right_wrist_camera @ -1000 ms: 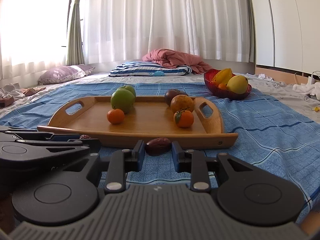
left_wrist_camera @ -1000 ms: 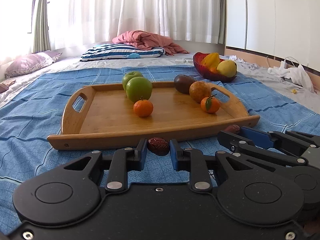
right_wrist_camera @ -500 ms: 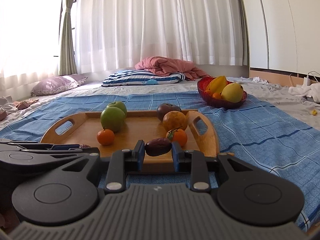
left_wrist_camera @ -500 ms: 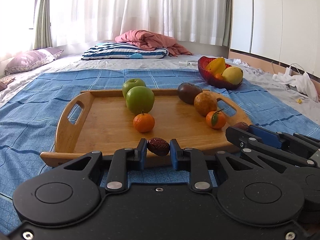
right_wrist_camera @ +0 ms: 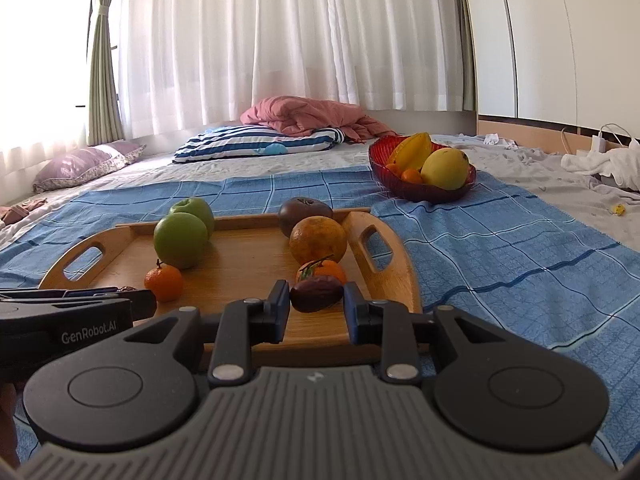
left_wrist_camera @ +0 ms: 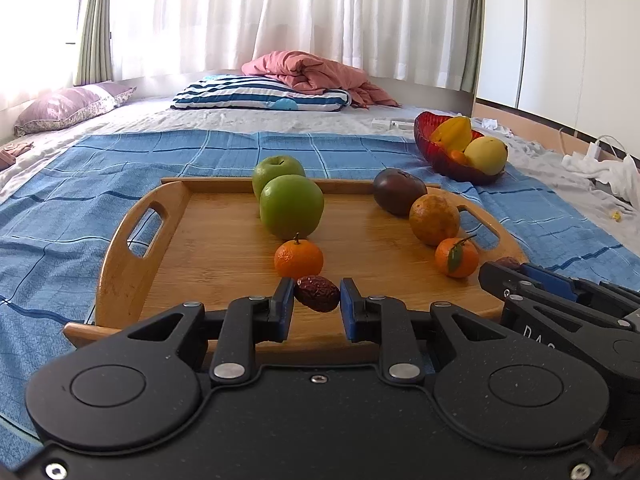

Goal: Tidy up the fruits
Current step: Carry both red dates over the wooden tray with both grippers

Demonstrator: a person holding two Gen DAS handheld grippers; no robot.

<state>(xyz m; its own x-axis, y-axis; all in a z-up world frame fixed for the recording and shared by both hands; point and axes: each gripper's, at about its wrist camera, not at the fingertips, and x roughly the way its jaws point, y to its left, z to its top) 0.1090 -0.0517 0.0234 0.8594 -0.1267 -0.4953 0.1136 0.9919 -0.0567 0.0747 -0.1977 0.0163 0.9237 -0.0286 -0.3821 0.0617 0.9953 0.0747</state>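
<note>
Left gripper (left_wrist_camera: 317, 300) pinching date (left_wrist_camera: 317, 299) over tray (left_wrist_camera: 120, 264) edge — right gripper (right_wrist_camera: 316, 299) pinching darker date (right_wrist_camera: 316, 298), beside tangerine (right_wrist_camera: 322, 270).

"GenRobot.AI" on left claw (right_wrist_camera: 132, 294) body, "DAS" partly on right claw (left_wrist_camera: 506, 268)

Left gripper (left_wrist_camera: 316, 304) clamps a wrinkled red date (left_wrist_camera: 317, 299) above the near edge of the wooden tray (left_wrist_camera: 224, 248), just before a small mandarin (left_wrist_camera: 298, 258). Right gripper (left_wrist_camera: 516, 270) alongside.
</note>
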